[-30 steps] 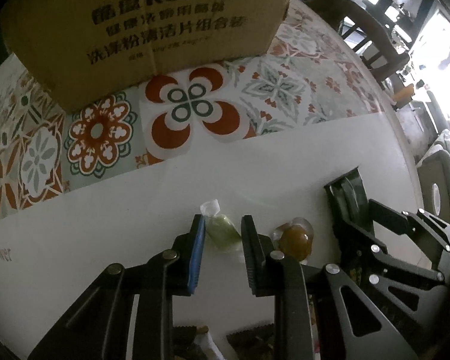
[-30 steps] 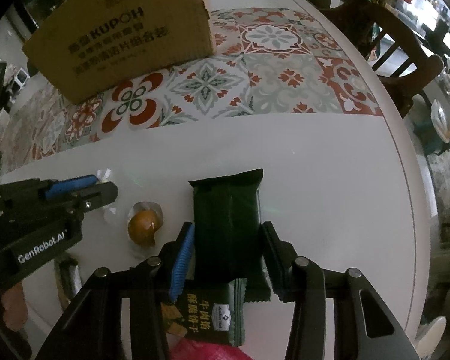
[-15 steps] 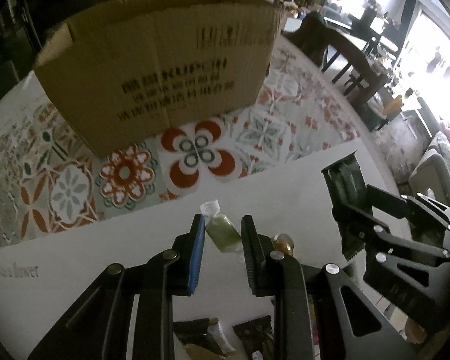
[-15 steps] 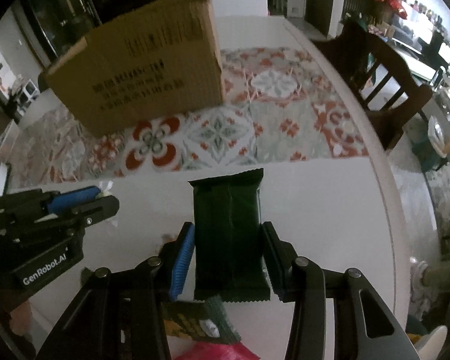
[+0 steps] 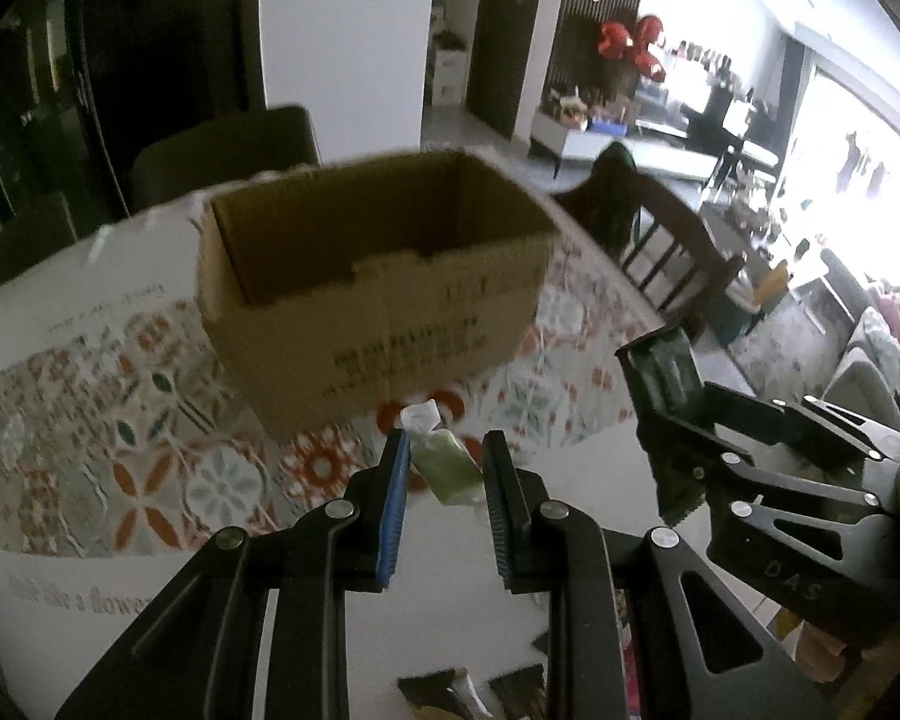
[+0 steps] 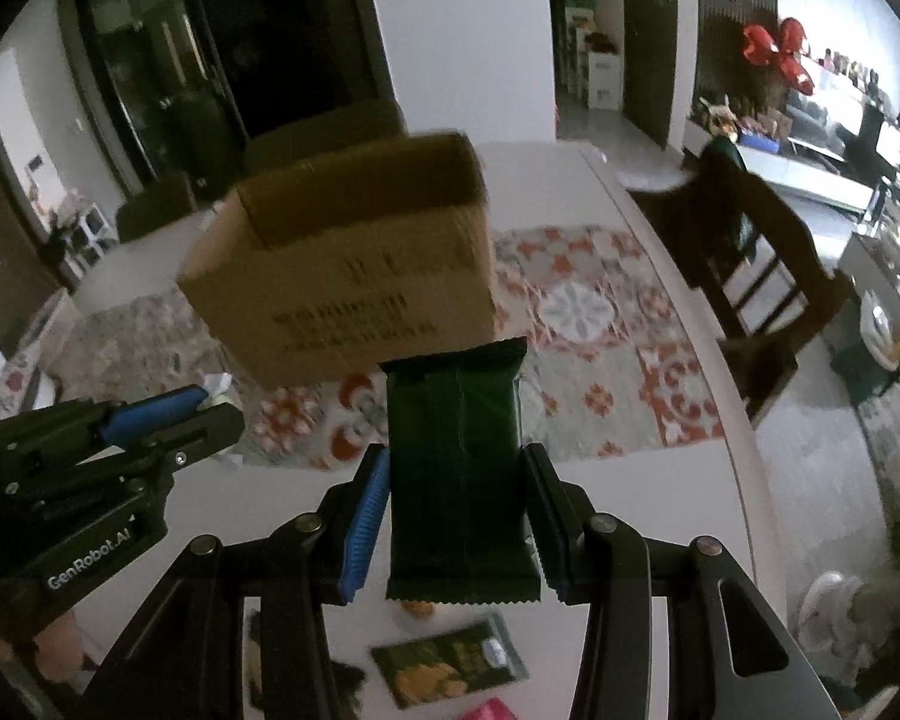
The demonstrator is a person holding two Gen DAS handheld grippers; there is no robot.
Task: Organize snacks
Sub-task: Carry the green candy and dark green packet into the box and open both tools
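1. My left gripper (image 5: 444, 498) is clenched on a small green sachet (image 5: 447, 471), held up short of the open cardboard box (image 5: 378, 294).
2. My right gripper (image 6: 459, 525) clamps a dark green packet (image 6: 459, 468), also just short of that box.
3. Below, another green snack pack (image 6: 450, 663) lies on the white table (image 6: 660, 492).

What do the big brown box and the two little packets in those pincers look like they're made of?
The cardboard box looks like plain corrugated board: matte brown, with printed black text and a cut edge at the open top. The dark green packet seems to be glossy plastic or foil film, with crimped, zigzag-cut ends. The small green pouch appears to be clear soft plastic, since its green filling shows through.
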